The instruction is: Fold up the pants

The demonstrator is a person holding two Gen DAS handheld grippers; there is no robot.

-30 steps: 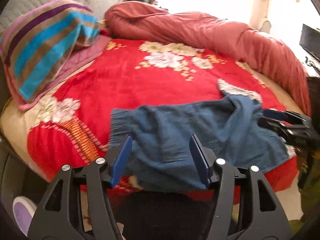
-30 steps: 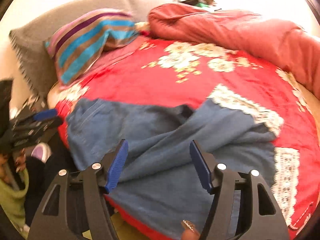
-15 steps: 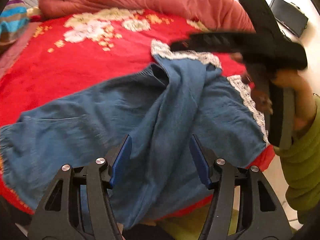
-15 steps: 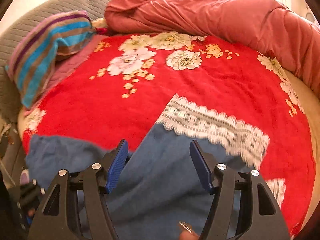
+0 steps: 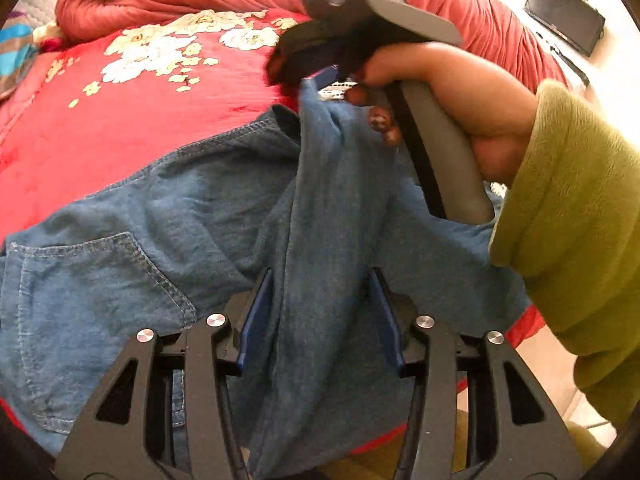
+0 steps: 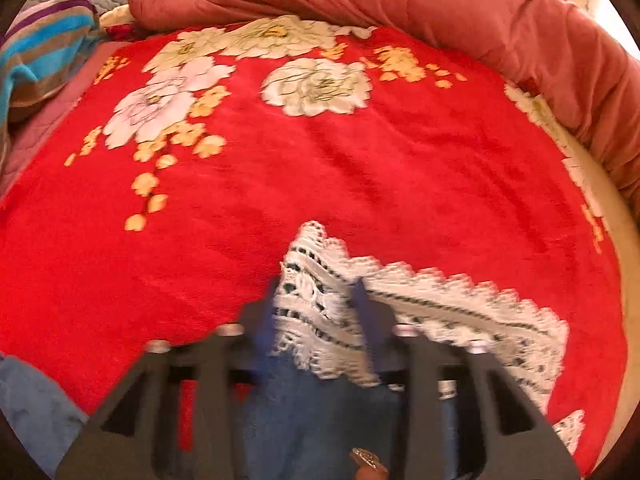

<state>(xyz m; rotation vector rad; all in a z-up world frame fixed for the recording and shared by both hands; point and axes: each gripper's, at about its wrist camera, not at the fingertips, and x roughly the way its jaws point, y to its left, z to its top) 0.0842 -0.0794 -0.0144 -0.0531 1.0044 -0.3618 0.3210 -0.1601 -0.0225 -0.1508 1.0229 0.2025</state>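
I am looking down my left gripper (image 5: pixel 320 316) at the pants (image 5: pixel 192 216), which are lying across the near part of the red floral blanket (image 5: pixel 132 92). Their long axis is running from the lower left of this view, where a stitched back pocket (image 5: pixel 100 280) is showing, up toward the upper right, where the leg ends are pointing. One leg is lying flat on the blanket while a ridge of the other leg is rising in a raised fold straight between my left fingers (image 5: pixel 256 316). Those fingers are standing spread on either side of that ridge, not pinching it.

My right gripper (image 6: pixel 316 312) is sitting at the far end of that leg. In its own view, which is motion-blurred, its blue pads (image 6: pixel 362 312) are closing on the white lace hem (image 6: pixel 312 304), with lace bunched between them; I am reading this as a grasp on the hem. The rest of the lace trim is trailing away to the right over the blanket. From the left view, the right hand (image 5: pixel 452 92) in a green sleeve (image 5: pixel 568 216) is gripping the handle above the denim.

A rolled pink quilt (image 6: pixel 400 0) is lying along the far edge, and a striped pillow (image 6: pixel 40 48) at the far left. I am seeing no readable label or writing anywhere.
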